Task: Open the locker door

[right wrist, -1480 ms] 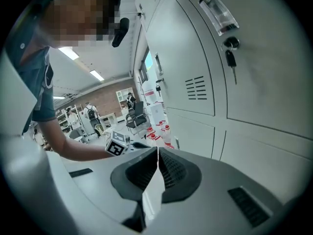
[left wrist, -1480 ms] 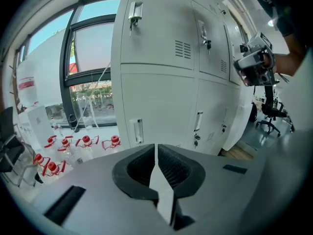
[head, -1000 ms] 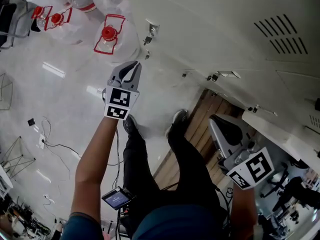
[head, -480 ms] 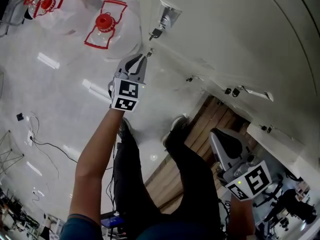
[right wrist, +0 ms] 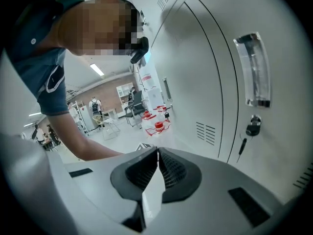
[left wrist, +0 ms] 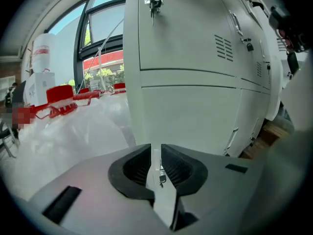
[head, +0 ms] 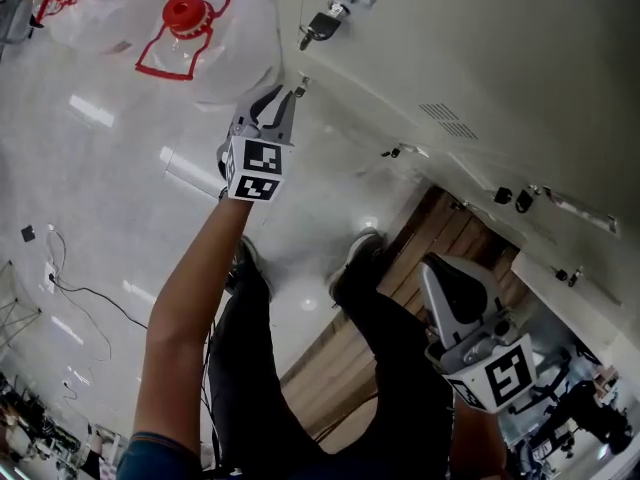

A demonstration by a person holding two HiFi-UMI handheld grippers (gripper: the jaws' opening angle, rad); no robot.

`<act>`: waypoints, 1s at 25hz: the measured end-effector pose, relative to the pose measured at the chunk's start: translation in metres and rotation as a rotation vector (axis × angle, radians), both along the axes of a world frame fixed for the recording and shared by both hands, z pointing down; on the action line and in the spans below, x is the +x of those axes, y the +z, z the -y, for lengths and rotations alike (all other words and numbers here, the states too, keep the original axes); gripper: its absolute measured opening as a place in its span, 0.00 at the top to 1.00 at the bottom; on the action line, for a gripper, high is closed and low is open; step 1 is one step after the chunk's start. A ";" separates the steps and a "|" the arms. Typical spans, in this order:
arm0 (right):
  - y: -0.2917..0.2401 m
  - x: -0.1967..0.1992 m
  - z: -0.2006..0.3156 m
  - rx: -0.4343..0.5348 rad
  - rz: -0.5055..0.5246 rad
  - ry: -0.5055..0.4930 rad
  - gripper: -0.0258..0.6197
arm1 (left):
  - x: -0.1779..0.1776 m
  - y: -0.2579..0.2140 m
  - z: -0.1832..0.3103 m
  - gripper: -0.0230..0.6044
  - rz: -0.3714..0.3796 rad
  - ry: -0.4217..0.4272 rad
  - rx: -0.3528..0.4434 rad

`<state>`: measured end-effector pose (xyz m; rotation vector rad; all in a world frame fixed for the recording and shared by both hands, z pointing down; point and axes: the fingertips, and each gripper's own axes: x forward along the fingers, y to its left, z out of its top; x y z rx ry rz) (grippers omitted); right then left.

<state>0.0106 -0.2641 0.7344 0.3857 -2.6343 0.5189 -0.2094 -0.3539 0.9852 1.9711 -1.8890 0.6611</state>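
Observation:
A bank of white lockers (head: 480, 58) runs across the head view's upper right. My left gripper (head: 285, 98) is held out at a small key (head: 299, 87) sticking from a lower locker door. In the left gripper view that key (left wrist: 160, 176) hangs in the narrow gap between the jaws of the left gripper (left wrist: 157, 155), which are opening, and the pads do not press on it. The door (left wrist: 195, 116) stands shut behind it. Another lock with a key (head: 322, 28) sits higher up. My right gripper (head: 447, 273) hangs shut and empty at the lower right, pointing past a locker handle (right wrist: 254, 70).
Large clear water bottles with red caps (head: 185, 13) lie on the shiny floor at the left. The person's legs and shoes (head: 355, 258) stand below, beside wooden boards (head: 420, 238). Cables (head: 60, 288) trail over the floor at the far left.
My left gripper has reached forward to the lower locker's key, and its jaws, shut before, now show a gap. The view has tilted up the lockers. The right gripper has hardly moved.

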 end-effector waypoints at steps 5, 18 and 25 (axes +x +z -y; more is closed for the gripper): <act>0.037 0.011 0.001 -0.030 -0.023 0.020 0.90 | 0.001 0.043 0.020 0.86 0.003 -0.035 -0.018; 0.093 0.009 0.003 -0.071 -0.049 0.056 0.90 | -0.008 0.107 0.047 0.78 0.013 -0.081 -0.054; 0.106 0.009 0.002 -0.080 -0.065 0.060 0.90 | -0.007 0.110 0.066 0.69 -0.029 -0.165 -0.055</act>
